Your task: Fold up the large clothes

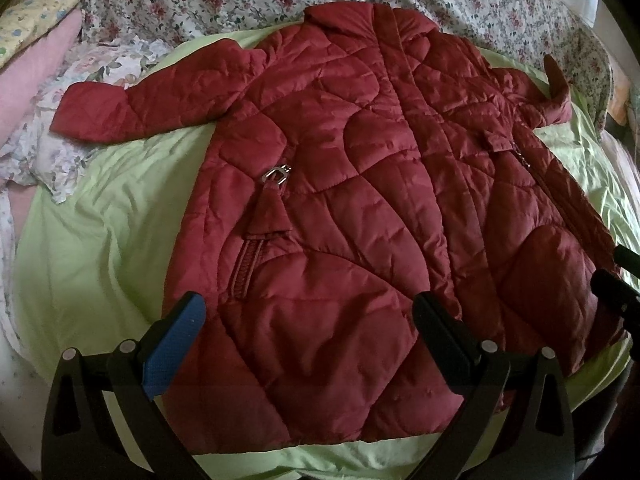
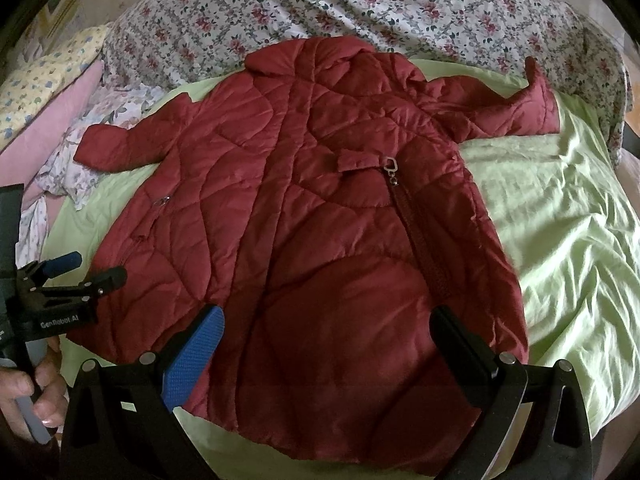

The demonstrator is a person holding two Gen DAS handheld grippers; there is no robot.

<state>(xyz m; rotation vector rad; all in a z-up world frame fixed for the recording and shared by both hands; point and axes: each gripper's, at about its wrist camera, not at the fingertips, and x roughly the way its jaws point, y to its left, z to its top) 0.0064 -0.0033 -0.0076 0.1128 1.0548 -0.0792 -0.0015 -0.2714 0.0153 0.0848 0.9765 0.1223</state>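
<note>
both pictures are dim, with soft daylight that seems to come from the far right side. the green sheet (image 2: 560, 208) is the brightest area and shows gentle shadows in its wrinkles. the edges bend strongly (fisheye lens) and the corners go black. the red coat (image 1: 360, 200) looks slightly soft and grainy, without glare.

We are seeing the coat's hem (image 1: 320, 432) passing under both fingers; the right gripper (image 1: 618, 280) is running off-frame.
</note>
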